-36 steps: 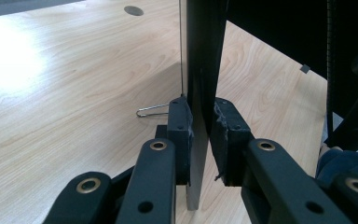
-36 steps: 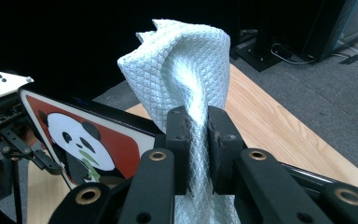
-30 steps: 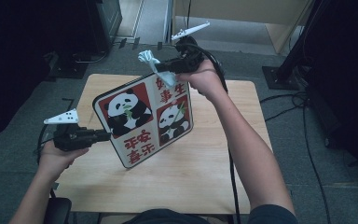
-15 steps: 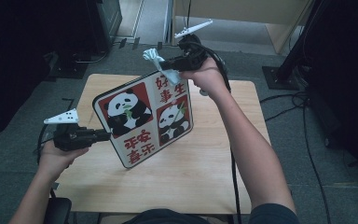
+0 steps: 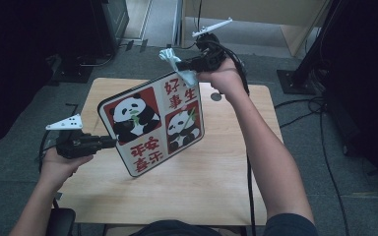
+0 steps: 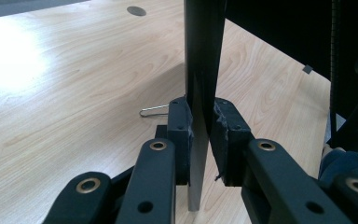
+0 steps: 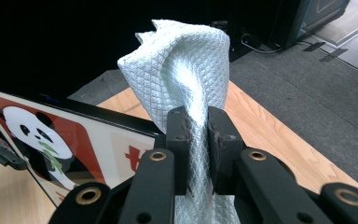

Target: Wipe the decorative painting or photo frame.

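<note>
A square board (image 5: 152, 125) printed with two pandas and red characters is held tilted above the wooden table (image 5: 226, 162). My left gripper (image 5: 112, 142) is shut on the board's left edge; in the left gripper view its pads clamp the thin dark board edge (image 6: 200, 93). My right gripper (image 5: 183, 65) is shut on a pale blue-white cloth (image 5: 177, 66) and holds it against the board's top right corner. In the right gripper view the waffle-textured cloth (image 7: 186, 74) stands up between the pads, with the panda board (image 7: 51, 144) below and to the left.
A small round grommet (image 5: 216, 97) sits in the tabletop near the right hand. A metal clip (image 6: 154, 110) lies on the wood behind the left jaws. Dark equipment and cables ring the table on grey carpet, and a black cable (image 5: 250, 196) trails from the right arm.
The right gripper with the cloth has shifted slightly along the board's top edge. The left hand and the board have stayed where they were.
</note>
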`<state>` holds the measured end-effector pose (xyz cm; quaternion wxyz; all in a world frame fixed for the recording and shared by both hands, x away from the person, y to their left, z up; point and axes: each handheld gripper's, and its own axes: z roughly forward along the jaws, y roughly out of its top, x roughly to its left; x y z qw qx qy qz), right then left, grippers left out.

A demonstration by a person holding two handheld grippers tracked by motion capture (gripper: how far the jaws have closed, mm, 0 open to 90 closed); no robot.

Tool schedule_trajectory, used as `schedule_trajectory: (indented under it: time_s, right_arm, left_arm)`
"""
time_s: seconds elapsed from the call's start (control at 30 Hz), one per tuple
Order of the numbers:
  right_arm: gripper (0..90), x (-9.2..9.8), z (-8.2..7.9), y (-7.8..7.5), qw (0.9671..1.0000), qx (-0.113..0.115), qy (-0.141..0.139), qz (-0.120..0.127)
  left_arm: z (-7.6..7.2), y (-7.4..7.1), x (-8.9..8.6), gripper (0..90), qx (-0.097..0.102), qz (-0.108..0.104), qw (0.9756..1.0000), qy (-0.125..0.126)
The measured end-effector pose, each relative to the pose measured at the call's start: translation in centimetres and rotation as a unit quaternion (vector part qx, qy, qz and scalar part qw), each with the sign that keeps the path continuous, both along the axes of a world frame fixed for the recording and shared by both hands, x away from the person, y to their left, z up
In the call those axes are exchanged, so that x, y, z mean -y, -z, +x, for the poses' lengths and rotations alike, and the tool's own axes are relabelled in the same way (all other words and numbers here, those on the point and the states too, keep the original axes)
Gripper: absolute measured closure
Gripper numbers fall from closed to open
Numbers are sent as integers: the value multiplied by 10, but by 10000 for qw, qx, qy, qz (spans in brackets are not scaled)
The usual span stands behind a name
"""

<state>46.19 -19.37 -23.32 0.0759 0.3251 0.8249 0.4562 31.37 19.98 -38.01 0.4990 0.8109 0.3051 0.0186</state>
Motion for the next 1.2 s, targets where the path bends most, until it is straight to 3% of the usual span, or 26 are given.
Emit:
schedule_trajectory:
  time_s: [0.73, 1.2]
  right_arm:
    - [809, 26, 6, 0, 9994, -74, 331, -37]
    - [809, 41, 8, 8, 9984, -159, 523, -125]
  left_arm:
    - [2, 1, -3, 785, 6, -3, 10000, -40]
    - [2, 1, -3, 784, -9, -22, 10000, -53]
